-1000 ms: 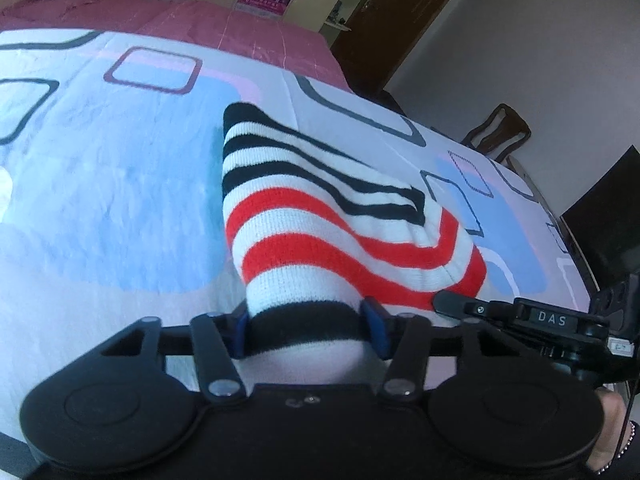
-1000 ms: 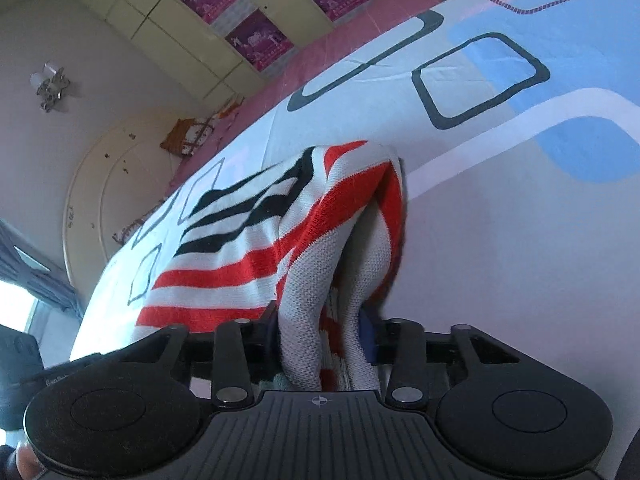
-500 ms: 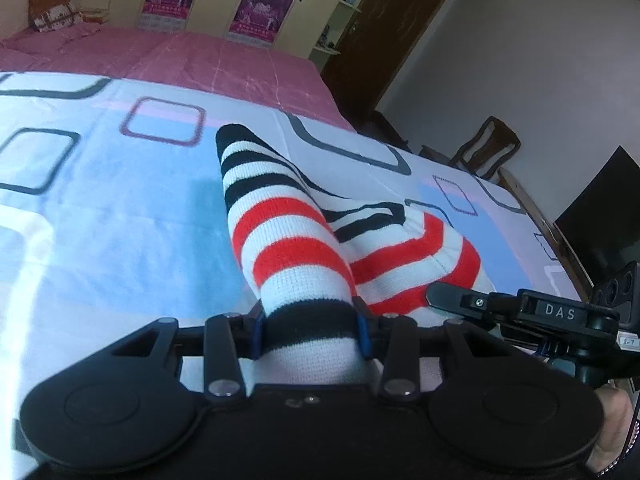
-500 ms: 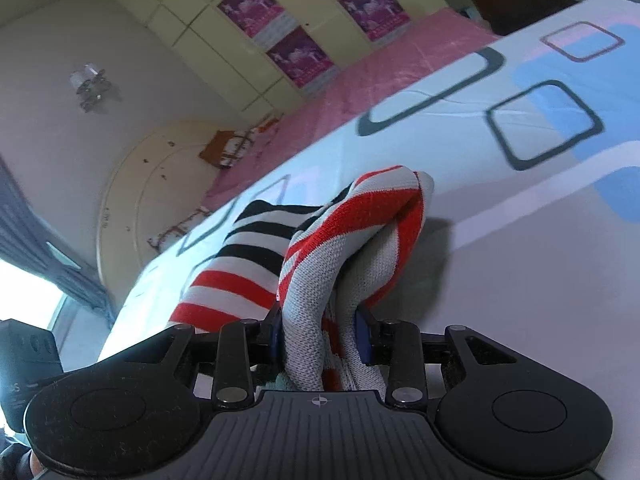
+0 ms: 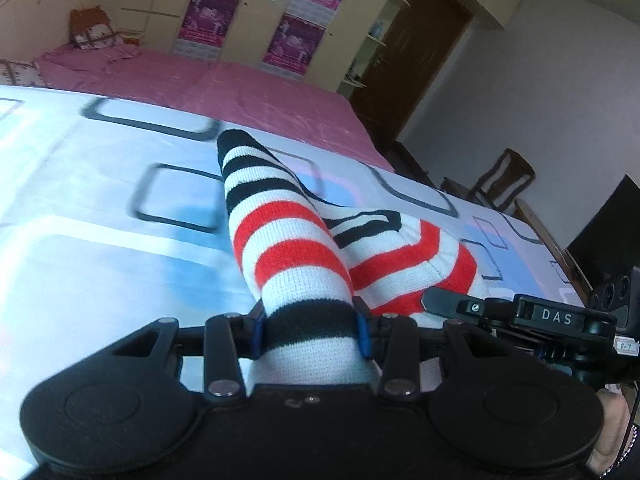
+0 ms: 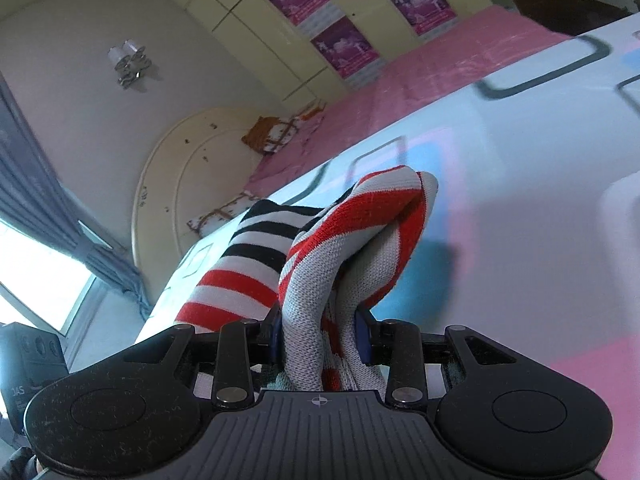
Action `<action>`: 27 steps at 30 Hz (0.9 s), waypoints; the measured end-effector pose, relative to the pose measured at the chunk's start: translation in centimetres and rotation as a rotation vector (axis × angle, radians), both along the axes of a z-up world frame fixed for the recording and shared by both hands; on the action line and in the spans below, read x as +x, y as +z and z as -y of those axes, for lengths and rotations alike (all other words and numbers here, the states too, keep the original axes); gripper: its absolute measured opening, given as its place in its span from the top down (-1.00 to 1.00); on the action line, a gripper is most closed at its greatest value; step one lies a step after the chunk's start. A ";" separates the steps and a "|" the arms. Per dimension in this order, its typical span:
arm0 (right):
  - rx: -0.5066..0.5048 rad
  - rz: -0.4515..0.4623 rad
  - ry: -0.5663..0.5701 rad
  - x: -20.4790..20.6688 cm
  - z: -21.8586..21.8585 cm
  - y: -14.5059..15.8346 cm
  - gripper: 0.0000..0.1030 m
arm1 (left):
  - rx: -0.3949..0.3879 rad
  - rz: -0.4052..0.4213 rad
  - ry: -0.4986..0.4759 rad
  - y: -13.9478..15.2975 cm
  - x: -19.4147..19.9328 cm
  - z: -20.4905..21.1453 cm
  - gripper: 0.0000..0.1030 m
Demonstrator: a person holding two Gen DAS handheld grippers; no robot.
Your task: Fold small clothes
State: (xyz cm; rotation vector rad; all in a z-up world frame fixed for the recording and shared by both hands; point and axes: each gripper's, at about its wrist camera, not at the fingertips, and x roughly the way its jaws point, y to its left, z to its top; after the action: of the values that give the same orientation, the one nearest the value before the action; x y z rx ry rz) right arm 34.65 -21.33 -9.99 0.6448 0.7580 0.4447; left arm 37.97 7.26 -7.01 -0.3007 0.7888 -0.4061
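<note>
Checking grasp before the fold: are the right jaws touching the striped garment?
Touching. The right wrist view shows the right gripper with its blue pads pressed against both sides of the bunched striped garment, no gap.

The right hand-held gripper pinches a bunched fold of the striped knit garment — red, white and black — lifted off the patterned bed sheet; purple posters hang on cream cabinets behind.
</note>
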 end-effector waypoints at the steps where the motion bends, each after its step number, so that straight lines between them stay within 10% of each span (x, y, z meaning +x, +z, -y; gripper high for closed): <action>1: 0.002 0.004 0.002 0.3 -1.6 -0.1 0.32 | 0.002 0.001 0.005 0.0 0.2 -1.4 0.23; 14: -0.014 -0.019 0.067 4.6 -14.8 -3.5 0.32 | 0.086 0.024 0.093 -2.2 1.6 -12.1 0.23; 27: -0.196 -0.053 0.015 4.8 -15.2 -5.5 0.22 | 0.191 0.038 0.110 -4.1 1.1 -13.7 -0.26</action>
State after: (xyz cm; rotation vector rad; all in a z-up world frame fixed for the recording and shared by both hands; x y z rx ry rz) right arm 39.43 -6.11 -15.45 0.4690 0.8459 0.3622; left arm 39.06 20.95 -11.13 -0.1567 0.7643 -0.2305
